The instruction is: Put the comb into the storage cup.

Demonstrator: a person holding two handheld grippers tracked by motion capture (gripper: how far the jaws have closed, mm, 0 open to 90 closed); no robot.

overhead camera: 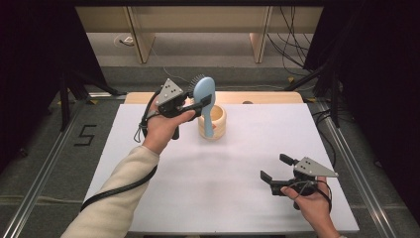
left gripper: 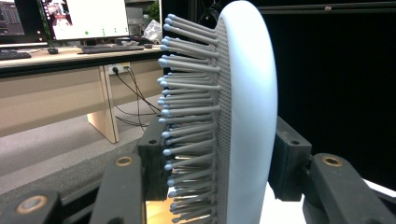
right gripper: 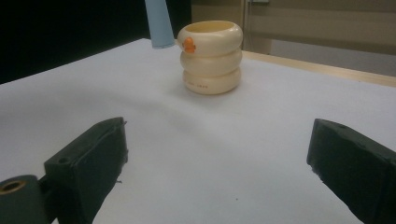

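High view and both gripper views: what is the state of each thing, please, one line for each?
Brush: upright, handle down, head clamped in the left tool, held in the air beside the cup.
Cup: upright on the table, nothing seen inside.
Left tool: shut on the brush.
Right tool: open, holding nothing, low over the table.

The pale blue plastic hairbrush [left gripper: 247,116] is cut off by the bottom edge in the left gripper view, its handle unseen. In the high view it hides part of the cream ribbed cup [overhead camera: 218,121] behind it.
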